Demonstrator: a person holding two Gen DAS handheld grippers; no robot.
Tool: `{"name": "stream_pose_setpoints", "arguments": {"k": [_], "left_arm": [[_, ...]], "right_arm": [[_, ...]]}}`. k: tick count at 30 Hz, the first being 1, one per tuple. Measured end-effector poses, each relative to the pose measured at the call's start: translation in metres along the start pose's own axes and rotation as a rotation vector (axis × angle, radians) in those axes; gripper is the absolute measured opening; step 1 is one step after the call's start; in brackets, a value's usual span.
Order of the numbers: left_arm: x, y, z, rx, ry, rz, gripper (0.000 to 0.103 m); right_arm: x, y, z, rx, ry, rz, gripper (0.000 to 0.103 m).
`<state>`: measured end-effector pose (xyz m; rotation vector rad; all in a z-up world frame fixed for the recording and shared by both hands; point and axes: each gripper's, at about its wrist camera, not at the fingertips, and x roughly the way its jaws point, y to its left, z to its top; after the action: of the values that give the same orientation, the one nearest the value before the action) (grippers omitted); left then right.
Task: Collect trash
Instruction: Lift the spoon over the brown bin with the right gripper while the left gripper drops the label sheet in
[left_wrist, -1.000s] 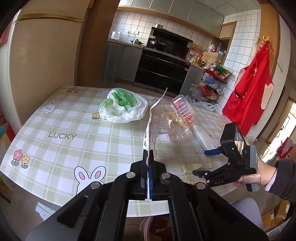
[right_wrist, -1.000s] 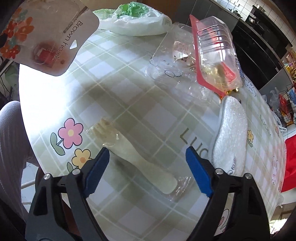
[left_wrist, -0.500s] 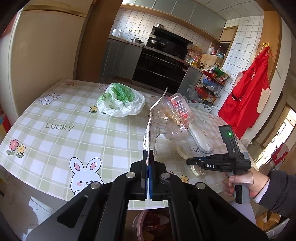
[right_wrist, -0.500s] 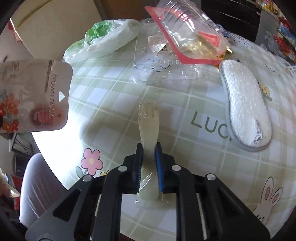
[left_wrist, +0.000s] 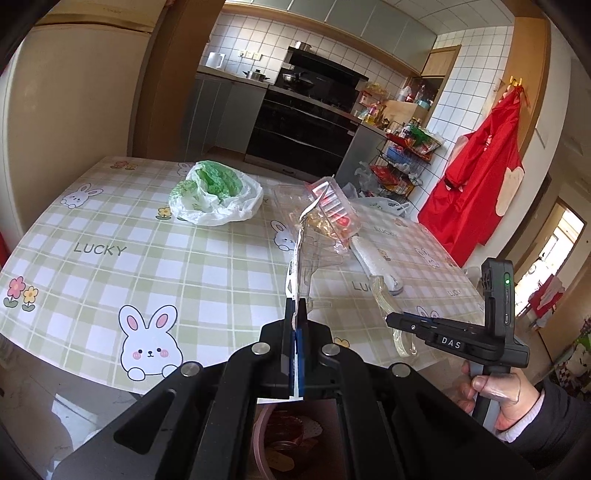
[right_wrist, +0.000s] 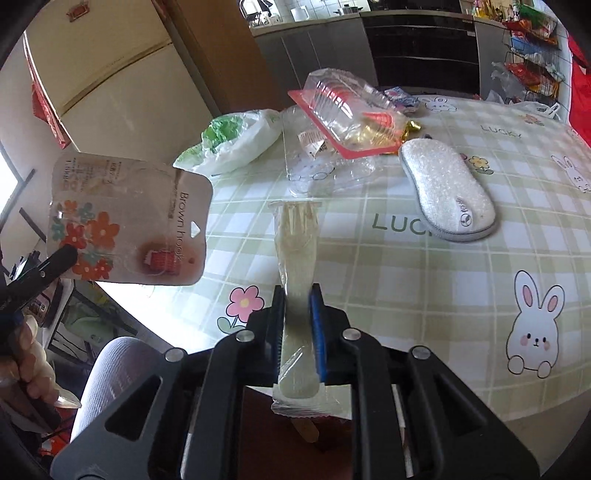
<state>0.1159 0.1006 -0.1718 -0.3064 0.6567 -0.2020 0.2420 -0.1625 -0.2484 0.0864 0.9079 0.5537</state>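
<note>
Plastic-wrapped fork (right_wrist: 295, 273) now sits clamped in your right gripper (right_wrist: 297, 306), lifted clear of the table (right_wrist: 424, 280); a second ago it lay flat between open jaws. Your left gripper (left_wrist: 295, 325) stays shut on the hook card (right_wrist: 129, 221), held off the table edge. Both pieces look ready to drop into the bin (left_wrist: 280, 439) below. A clear tray (right_wrist: 343, 110), sponge (right_wrist: 447, 192) and bag (right_wrist: 232, 140) remain on the table.
</note>
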Motion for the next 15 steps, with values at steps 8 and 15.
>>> {"name": "stream_pose_setpoints", "arguments": {"k": [8,15], "left_arm": [[-0.013,-0.037,-0.012,0.073,0.059,-0.09,0.001],[-0.021,-0.066,-0.03,0.108,0.137,-0.149,0.001]], "right_arm": [[-0.054,-0.002,-0.014,0.059,-0.084,0.008,0.017],[-0.091,0.004,-0.021,0.068,-0.164,0.019,0.017]]}}
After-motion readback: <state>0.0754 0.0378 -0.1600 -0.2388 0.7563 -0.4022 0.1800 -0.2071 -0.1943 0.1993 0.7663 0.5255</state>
